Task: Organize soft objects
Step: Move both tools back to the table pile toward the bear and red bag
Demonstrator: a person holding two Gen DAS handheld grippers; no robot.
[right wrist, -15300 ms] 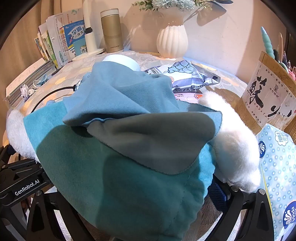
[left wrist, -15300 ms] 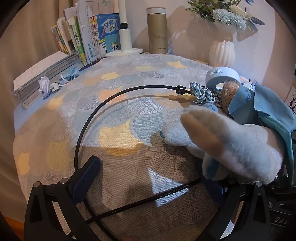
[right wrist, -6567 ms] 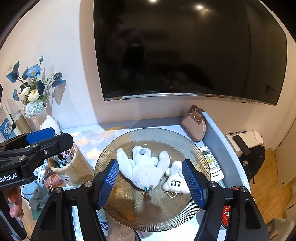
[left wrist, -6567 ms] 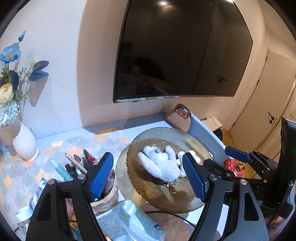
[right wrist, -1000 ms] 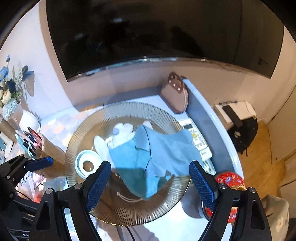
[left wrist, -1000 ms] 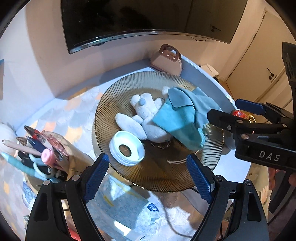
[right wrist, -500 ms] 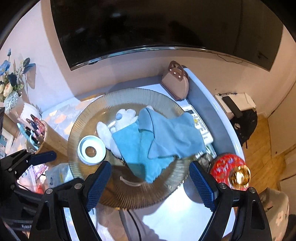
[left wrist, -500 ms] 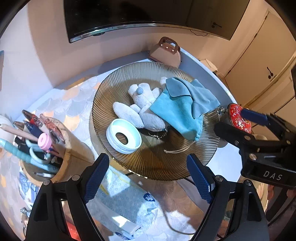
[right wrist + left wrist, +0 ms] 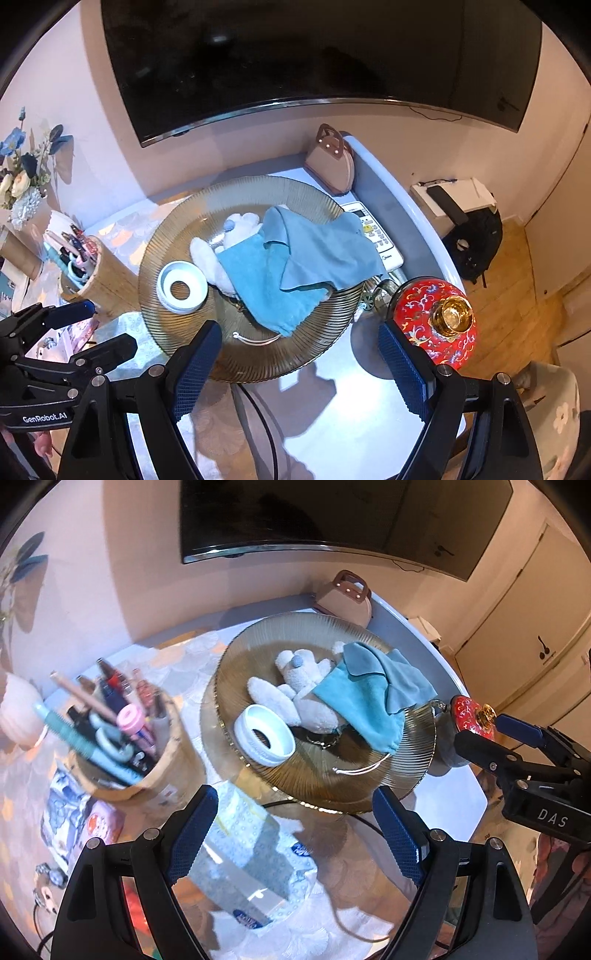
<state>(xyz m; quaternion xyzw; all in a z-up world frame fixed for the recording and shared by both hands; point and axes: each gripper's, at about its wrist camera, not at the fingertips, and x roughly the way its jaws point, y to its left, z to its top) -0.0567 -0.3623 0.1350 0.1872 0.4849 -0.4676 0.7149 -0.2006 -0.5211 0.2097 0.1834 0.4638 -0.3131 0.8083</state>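
Both tongs, left (image 9: 295, 834) and right (image 9: 301, 365), hang released (nothing gripped): plush toy (image 9: 303, 686) and blue cloth (image 9: 295, 266) gathered on the glass plate (image 9: 177, 221).

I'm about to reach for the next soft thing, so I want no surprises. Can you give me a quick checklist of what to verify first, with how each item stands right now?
1. Left gripper empty, jaws apart: ok.
2. Right gripper empty, jaws apart: ok.
3. Blue drawstring pouch fully on the ribbed glass plate: not ok, one corner hangs past the rim over the remote control.
4. White plush toy on the plate: ok, partly under the pouch.
5. White ring-shaped lid clear of the plush: cannot tell, they look close or touching.
6. Red ornate jar clear of the right gripper's path: not ok, it stands close by its right finger.
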